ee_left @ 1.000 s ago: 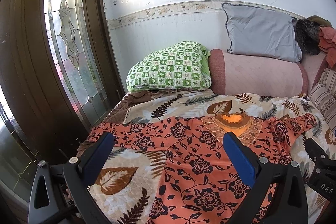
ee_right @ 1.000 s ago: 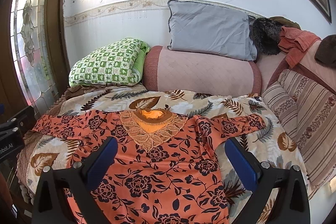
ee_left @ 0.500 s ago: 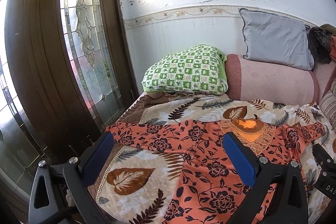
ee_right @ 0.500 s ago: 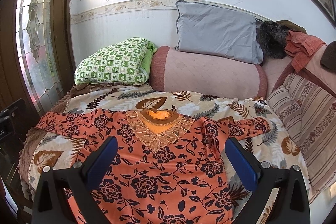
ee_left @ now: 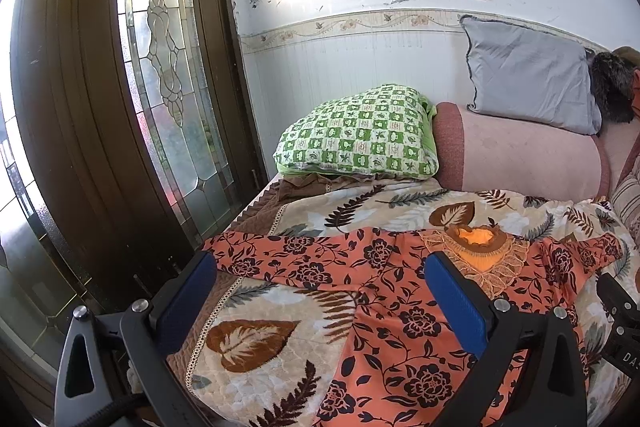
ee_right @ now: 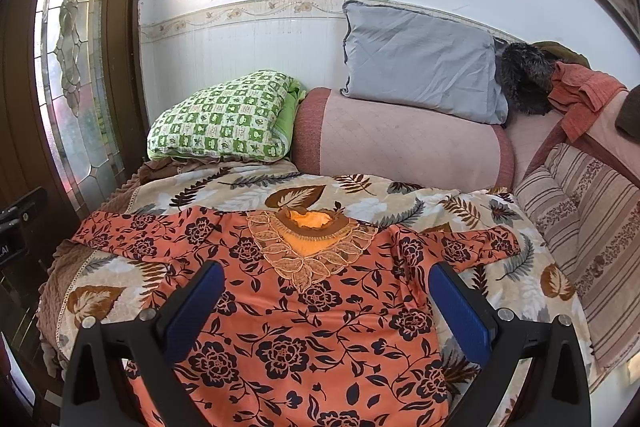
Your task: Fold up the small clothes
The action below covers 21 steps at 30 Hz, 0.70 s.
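Observation:
An orange blouse with black flowers [ee_right: 304, 323] lies flat on the leaf-print blanket [ee_right: 400, 199], sleeves spread out, lace neckline [ee_right: 312, 247] toward the wall. It also shows in the left wrist view [ee_left: 400, 307]. My left gripper [ee_left: 320, 295] is open and empty, above the blouse's left sleeve [ee_left: 288, 259]. My right gripper [ee_right: 326, 303] is open and empty, above the blouse's chest. Neither touches the cloth.
A green checked pillow [ee_right: 224, 119], a pink bolster [ee_right: 400, 143] and a grey pillow [ee_right: 416, 63] stand at the back. Striped cushions [ee_right: 588, 227] line the right side. A wooden door with leaded glass [ee_left: 168, 75] is at the left.
The left gripper has swung left toward the door side, over the left sleeve. The right gripper has shifted slightly. The blouse has not moved.

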Motion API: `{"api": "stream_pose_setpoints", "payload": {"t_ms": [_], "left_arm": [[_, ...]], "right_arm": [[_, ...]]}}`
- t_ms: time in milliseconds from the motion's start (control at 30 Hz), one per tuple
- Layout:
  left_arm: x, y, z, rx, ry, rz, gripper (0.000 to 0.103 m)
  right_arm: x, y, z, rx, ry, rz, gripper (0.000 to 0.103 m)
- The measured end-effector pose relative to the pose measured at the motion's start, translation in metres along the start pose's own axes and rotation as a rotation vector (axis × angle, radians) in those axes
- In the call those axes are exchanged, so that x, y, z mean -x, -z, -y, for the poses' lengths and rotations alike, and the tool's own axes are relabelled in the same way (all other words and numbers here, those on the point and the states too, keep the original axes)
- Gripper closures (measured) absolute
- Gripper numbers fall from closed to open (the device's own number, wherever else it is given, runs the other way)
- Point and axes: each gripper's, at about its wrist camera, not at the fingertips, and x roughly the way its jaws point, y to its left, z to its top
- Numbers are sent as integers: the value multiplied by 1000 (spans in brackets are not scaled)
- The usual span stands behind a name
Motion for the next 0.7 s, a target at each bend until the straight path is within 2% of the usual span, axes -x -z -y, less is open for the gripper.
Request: {"api": "stream_pose_setpoints", "payload": {"t_ms": [400,700], "left_arm": [[-1,5,21,-36,23,-13,0],[4,3,41,-75,57,-22,0]], "right_arm": [[-6,1,7,1,16,-22,0],[0,-2,19,-21,31,-4,0]]}}
